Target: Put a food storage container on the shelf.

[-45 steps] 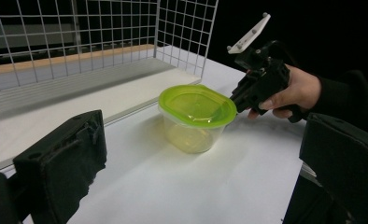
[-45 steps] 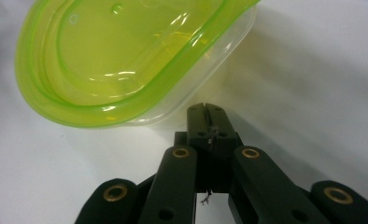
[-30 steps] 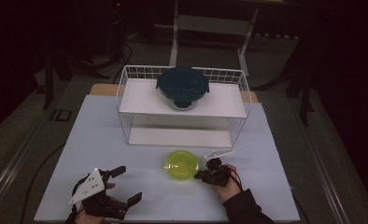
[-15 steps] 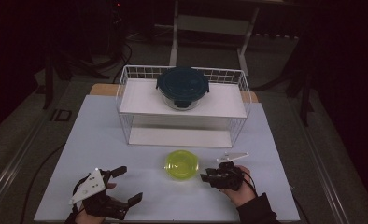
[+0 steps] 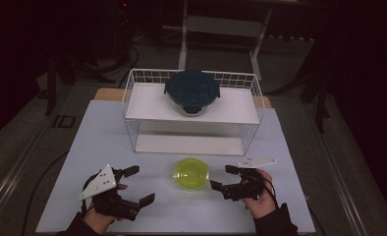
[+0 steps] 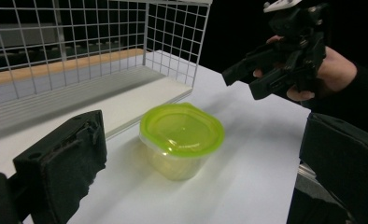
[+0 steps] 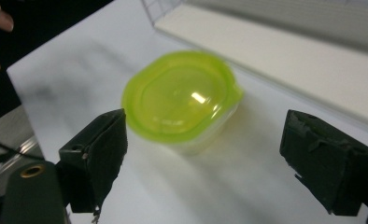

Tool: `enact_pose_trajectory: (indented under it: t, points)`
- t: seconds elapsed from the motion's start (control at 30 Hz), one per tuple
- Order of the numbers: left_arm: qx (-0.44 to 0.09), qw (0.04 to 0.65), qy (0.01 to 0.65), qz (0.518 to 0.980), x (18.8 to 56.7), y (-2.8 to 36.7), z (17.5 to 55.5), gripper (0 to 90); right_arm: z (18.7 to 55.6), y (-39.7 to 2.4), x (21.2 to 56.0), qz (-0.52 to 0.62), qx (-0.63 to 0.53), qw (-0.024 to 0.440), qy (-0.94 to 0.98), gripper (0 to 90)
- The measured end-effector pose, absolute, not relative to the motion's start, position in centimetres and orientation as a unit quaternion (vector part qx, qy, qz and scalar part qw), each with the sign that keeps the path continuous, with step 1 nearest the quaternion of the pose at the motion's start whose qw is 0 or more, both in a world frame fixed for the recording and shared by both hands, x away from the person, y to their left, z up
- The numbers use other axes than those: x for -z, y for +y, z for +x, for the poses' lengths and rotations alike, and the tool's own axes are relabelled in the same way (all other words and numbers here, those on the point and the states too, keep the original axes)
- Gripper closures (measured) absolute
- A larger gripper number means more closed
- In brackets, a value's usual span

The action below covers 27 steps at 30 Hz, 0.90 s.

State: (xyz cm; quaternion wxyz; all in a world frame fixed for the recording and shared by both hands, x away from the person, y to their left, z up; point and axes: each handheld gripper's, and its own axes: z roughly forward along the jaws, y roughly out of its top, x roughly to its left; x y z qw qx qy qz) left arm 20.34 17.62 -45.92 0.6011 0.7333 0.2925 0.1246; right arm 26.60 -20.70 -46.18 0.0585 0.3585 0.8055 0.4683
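- The right tool (image 5: 225, 178) has just let go: its jaws have been opening and now stand wide apart, nothing between them.
- It has backed off to the lower right of the high view, leaving the green-lidded container (image 5: 191, 173) on the surface (image 5: 108, 132), low centre, before the wire rack (image 5: 132, 105).
- Placing looks finished (lid on).
- The left tool (image 5: 141, 184), lower left, is spread and empty.

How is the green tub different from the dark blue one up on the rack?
The green tub has a bright yellow-green lid; the blue tub has a dark blue one. The green tub sits on the table in front of the rack; the blue tub sits on the rack's top shelf. The green tub looks smaller than the blue tub. Both have see-through bodies and their lids on.
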Motion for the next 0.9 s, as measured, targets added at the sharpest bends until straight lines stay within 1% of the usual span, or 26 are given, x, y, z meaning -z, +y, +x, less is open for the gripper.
enact_pose_trajectory:
  t: [0.17,0.33,0.43,0.57,0.67,0.77,0.83,0.87,0.9]
  points:
    - [-0.101,0.588,0.297,0.746,45.4,16.7,21.9,0.4,26.9,-20.7,45.1,0.368,-0.476,0.083,0.795,21.3]
    - [-0.079,0.571,0.304,0.758,45.1,15.7,23.7,0.4,27.9,-20.7,45.0,0.376,-0.484,0.076,0.787,23.9]
    - [-0.057,0.560,0.323,0.761,45.4,15.2,25.0,0.4,28.4,-20.5,45.2,0.378,-0.485,0.072,0.785,19.9]
    - [-0.026,0.540,0.346,0.767,46.0,14.3,26.6,0.4,28.9,-20.2,45.7,0.401,-0.485,0.055,0.775,14.0]
    - [-0.007,0.535,0.367,0.761,46.5,13.7,27.7,0.5,29.4,-19.7,46.0,0.412,-0.475,0.047,0.776,12.4]
    - [0.012,0.527,0.392,0.754,46.9,13.3,28.8,1.7,29.9,-19.2,46.2,0.426,-0.473,0.031,0.771,11.9]
    - [0.034,0.529,0.405,0.745,47.3,13.2,29.4,1.7,30.2,-18.9,46.3,0.437,-0.474,0.017,0.765,12.2]
    - [0.044,0.526,0.410,0.744,47.5,13.2,29.7,1.8,30.4,-18.8,46.4,0.438,-0.473,0.009,0.764,12.6]
    - [0.051,0.522,0.419,0.741,47.7,13.2,29.9,3.8,30.5,-18.7,46.6,0.443,-0.473,0.001,0.761,14.9]
